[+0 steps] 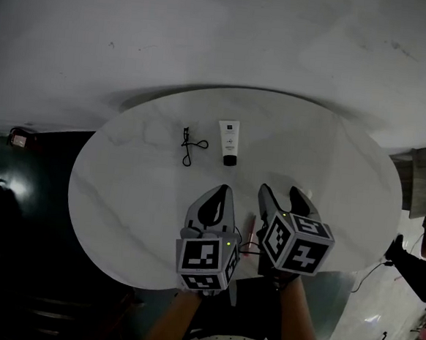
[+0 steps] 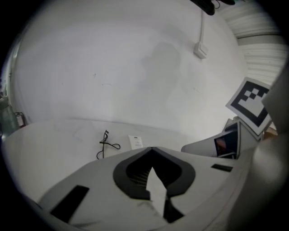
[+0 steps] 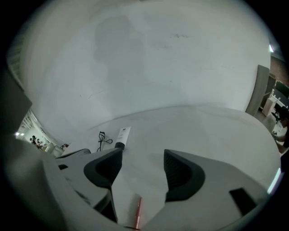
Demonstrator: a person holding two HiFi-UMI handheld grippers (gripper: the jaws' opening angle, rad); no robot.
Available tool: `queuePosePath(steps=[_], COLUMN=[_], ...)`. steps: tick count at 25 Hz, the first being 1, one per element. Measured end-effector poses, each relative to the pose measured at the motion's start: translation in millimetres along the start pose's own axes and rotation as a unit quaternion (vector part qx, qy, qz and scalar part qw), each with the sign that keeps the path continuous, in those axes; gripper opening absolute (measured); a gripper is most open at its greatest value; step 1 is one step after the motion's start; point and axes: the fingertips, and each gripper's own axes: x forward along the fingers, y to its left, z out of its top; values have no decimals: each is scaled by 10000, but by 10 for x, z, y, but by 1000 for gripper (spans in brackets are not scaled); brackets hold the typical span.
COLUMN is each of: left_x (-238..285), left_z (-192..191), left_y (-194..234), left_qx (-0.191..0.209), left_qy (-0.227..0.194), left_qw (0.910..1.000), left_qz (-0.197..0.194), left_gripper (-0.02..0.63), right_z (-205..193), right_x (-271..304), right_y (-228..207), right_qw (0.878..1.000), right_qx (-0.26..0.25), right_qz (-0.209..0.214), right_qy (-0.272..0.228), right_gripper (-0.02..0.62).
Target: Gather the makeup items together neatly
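- A white tube [image 1: 228, 141] with a black cap lies beside a black eyelash curler [image 1: 186, 146] on the table [image 1: 345, 176], well beyond both grippers.
- A slim pink pencil [image 1: 250, 233] lies between them.
- The left gripper [image 1: 222, 190] is clenched and empty; the right gripper [image 1: 281, 191] is spread and empty.

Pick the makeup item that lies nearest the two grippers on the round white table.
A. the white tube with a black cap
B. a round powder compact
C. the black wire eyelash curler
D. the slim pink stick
D: the slim pink stick lies between the left gripper and right gripper, while the black eyelash curler and white tube sit farther away.
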Motion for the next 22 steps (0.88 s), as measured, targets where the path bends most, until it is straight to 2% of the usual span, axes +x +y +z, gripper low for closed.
queuePosePath(steps=[8, 22], left_x=[-122, -362], left_z=[-437, -1042], left_y=[-259, -81], left_qx=[261, 191], left_qy=[514, 1126], left_qw=[9980, 9934], left_qz=[-267, -74], left_gripper=[38, 38], right_z=[-700, -1461], right_x=[-85, 0], right_y=[-67, 175], right_qw=[9983, 9882], right_qx=[-77, -429], right_qz=[29, 422], right_qy=[575, 1409], right_gripper=[311, 311])
